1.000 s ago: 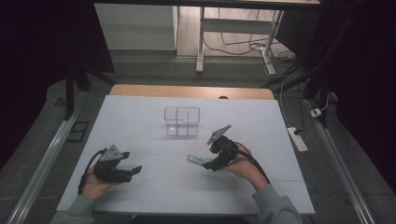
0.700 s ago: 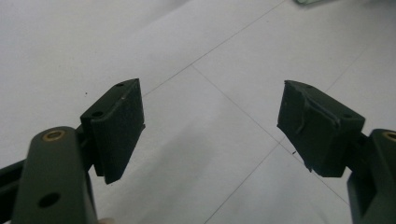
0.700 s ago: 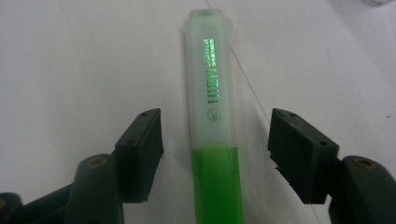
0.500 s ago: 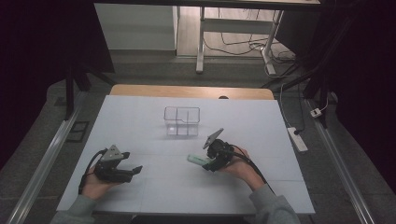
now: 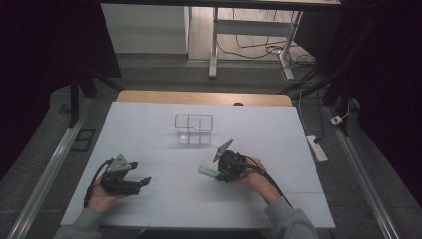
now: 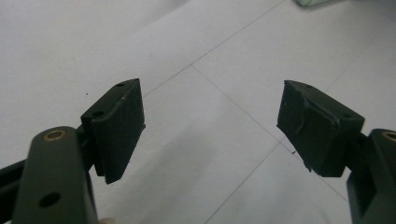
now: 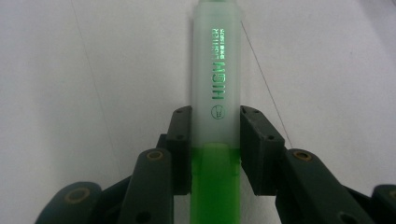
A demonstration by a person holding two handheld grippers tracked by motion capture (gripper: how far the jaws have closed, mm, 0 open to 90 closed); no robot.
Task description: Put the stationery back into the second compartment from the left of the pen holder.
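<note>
Right gripper view: green highlighter (image 7: 217, 93) lying on the white table (image 7: 70, 70), clamped between both pads of the right gripper (image 7: 215, 154), whose jaws have just been closing — near side of the clear two-compartment box (image 5: 194, 128). Left gripper (image 6: 210, 126) — jaws wide apart, nothing between them, well apart from the box.

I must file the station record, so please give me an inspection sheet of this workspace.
Surface: white table, thin seams, wooden strip at far edge.
Job's things: green highlighter lying flat; clear two-compartment box, looks empty.
Clutter: nothing seen.
Grippers: right gripper jaws have just been closing, pads now against the highlighter; left gripper open, nothing between the jaws.
Cables: one trailing from each gripper; power strip on floor.
Surroundings: dark, a white frame beyond.
</note>
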